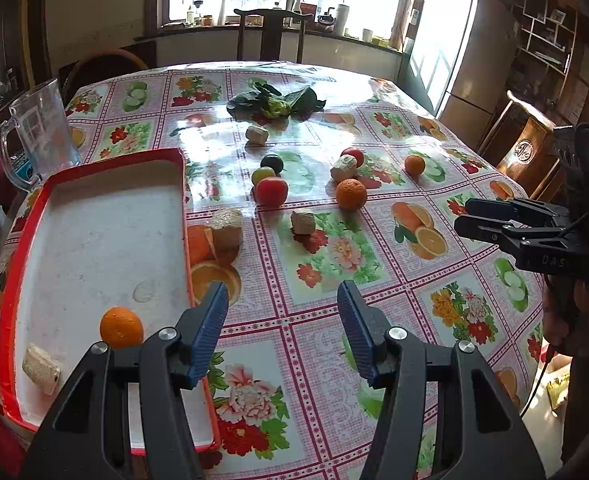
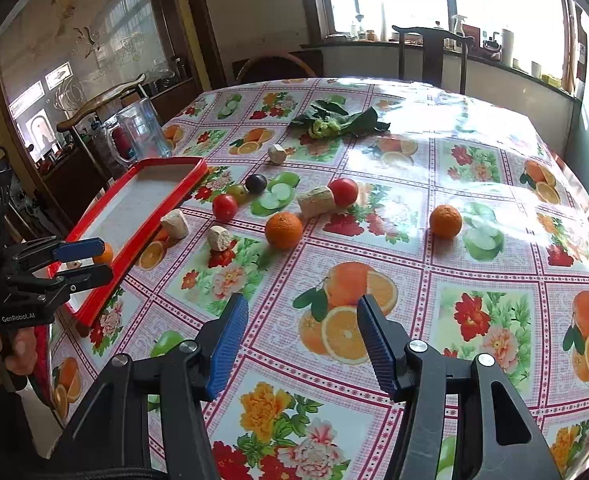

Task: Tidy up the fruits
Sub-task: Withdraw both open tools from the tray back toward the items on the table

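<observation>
Red-rimmed and white inside, the tray (image 1: pixel 94 240) is sitting at the left of the left wrist view, on a table (image 1: pixel 374 300) covered in a glossy fruit-and-flower cloth. Inside it, toward the lower left of the frame, one orange (image 1: pixel 121 327) is lying just beside the left gripper's near finger, with a pale beige chunk (image 1: pixel 41 368) a little below it.

The left gripper (image 1: pixel 282 312) is hanging at the bottom centre of that view with its blue-padded fingers standing apart and nothing between them; only tablecloth is showing in the gap. The right gripper (image 2: pixel 302 330) is doing likewise in its own view, fingers parted over a printed orange picture, gripping nothing.

Loose fruit is waiting in the middle of the table. In the right wrist view, one orange (image 2: pixel 283 230) is sitting at centre and another (image 2: pixel 445 221) well apart to the right. A red tomato (image 2: pixel 225 207) is lying near the tray's rim, a green fruit (image 2: pixel 237 192) and a dark plum (image 2: pixel 256 183) just behind it, and a second red tomato (image 2: pixel 343 192) is touching a beige block (image 2: pixel 315 201).

Leafy greens (image 2: pixel 336 122) are lying in the upper middle of the frame, and a clear glass jug (image 2: pixel 142 130) is standing at the upper left, beyond the tray.
</observation>
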`<state>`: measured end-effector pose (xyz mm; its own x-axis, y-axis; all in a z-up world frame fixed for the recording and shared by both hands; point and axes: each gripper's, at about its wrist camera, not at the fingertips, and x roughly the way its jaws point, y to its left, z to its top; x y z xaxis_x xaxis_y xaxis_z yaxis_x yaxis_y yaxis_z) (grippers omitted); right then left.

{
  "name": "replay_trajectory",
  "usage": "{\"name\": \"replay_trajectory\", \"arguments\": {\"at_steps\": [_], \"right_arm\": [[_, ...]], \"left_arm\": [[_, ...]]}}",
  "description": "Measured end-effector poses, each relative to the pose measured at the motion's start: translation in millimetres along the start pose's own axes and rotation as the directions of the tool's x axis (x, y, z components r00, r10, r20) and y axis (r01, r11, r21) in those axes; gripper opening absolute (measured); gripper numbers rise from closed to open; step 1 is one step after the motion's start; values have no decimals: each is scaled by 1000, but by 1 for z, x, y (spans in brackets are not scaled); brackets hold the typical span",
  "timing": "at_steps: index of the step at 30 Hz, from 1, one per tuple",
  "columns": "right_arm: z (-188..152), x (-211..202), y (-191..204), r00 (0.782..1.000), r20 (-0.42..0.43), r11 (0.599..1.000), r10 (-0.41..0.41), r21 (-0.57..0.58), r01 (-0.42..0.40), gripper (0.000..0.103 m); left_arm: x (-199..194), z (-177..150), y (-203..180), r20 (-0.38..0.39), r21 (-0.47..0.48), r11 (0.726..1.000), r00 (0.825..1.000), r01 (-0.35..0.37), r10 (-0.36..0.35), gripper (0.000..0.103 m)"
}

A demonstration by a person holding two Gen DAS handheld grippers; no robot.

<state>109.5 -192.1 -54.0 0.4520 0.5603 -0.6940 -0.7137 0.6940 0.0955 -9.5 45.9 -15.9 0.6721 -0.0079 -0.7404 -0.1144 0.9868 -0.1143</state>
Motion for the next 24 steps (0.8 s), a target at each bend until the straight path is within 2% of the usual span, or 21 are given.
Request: {"name": "replay_trajectory", "arguments": {"at_steps": [9,20,24], "right_arm": [[1,7,-27,999,-1,999,-32,39,32,58],[28,47,-83,987,-27,983,-155,98,157,58],[40,63,-101,981,-30,974,-190,122,192,58]], "left_arm": [[22,14,-23,-21,40,999,1000,24,-23,56],[68,35,-29,-52,41,999,998,36,-34,55],[89,43,-25,-72,29,999,997,15,-13,55]]}}
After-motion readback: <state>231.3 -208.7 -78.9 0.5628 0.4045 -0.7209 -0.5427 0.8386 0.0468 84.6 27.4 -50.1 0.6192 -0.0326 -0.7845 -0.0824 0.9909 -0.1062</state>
